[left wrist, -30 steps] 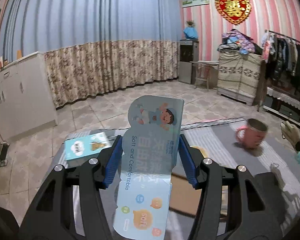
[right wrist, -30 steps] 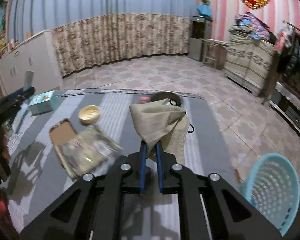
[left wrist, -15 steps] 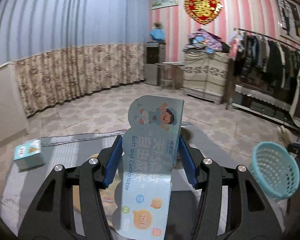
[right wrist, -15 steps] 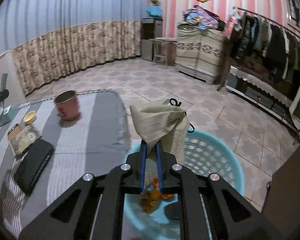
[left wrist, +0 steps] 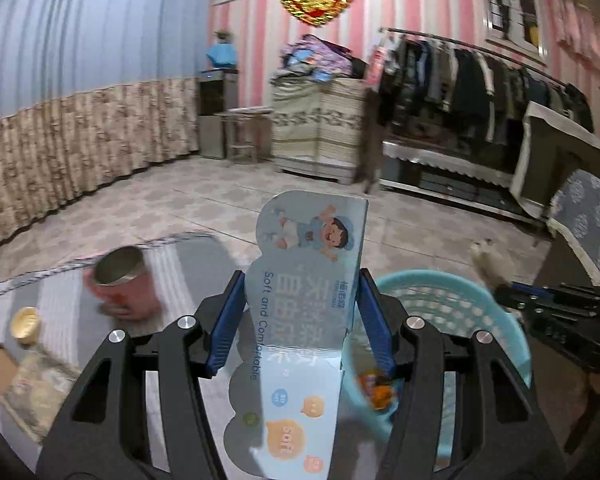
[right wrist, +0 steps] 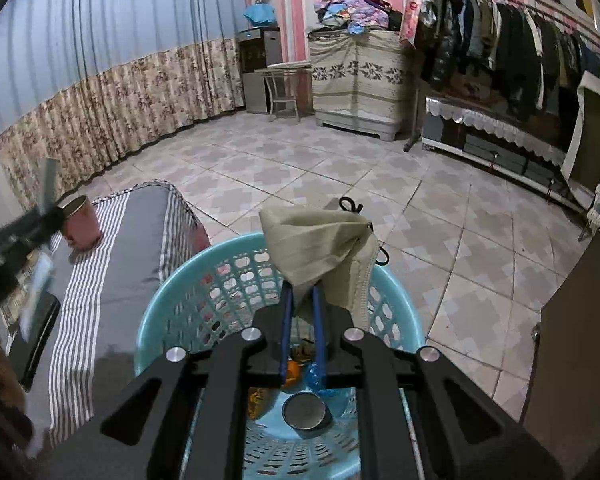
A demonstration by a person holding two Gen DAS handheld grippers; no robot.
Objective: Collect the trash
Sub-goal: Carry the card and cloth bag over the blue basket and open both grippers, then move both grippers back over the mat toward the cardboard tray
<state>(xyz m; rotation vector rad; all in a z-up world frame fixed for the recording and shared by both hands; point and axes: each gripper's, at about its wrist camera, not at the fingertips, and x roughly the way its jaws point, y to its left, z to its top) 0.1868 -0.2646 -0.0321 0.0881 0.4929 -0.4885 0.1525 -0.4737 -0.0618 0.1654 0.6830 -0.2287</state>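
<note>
The left gripper [left wrist: 300, 312] clamps a blue card package [left wrist: 304, 280] beside the turquoise basket [right wrist: 172, 304]. Above that basket, the right gripper [right wrist: 300, 304] pinches a beige cloth [right wrist: 320, 248], jaws narrow.

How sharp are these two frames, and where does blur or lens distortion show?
Left wrist view: the card held in the left tool is sharp, while the pink cup and basket smear with motion. Right wrist view: mostly crisp, cloth and basket clear; the dark shape at the left edge is smeared. Both bow the walls, with dark corners.
</note>
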